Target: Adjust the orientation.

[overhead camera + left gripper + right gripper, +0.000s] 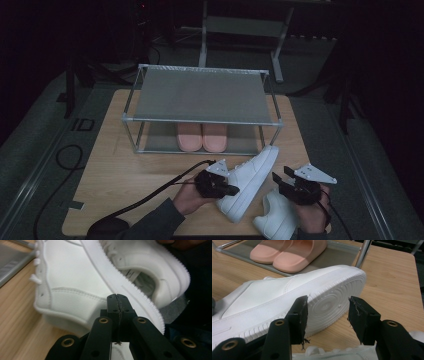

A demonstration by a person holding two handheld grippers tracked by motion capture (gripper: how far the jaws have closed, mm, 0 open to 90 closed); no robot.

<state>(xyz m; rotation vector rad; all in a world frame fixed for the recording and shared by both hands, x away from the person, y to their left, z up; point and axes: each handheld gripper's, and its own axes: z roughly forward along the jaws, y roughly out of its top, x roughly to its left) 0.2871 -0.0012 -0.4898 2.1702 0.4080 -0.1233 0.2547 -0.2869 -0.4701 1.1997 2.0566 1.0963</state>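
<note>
A white sneaker (252,182) (70,277) (274,295) lies tipped on its side on the wooden table (125,170), toe toward the shoe rack and ribbed sole facing right. My left gripper (231,190) (116,296) is shut at the sneaker's heel end. Its tips rest against the shoe's side, with nothing visible between them. My right gripper (277,180) (328,301) is open, its jaws standing apart in front of the sole's toe area without touching it. A second white sneaker (274,215) (150,265) (342,355) lies under the right hand.
A metal shoe rack (202,120) stands at the table's far side. A pair of pink slippers (202,137) (287,252) sits on its lower shelf. A black cable (150,195) trails left from the left gripper. The table edge is close on the right.
</note>
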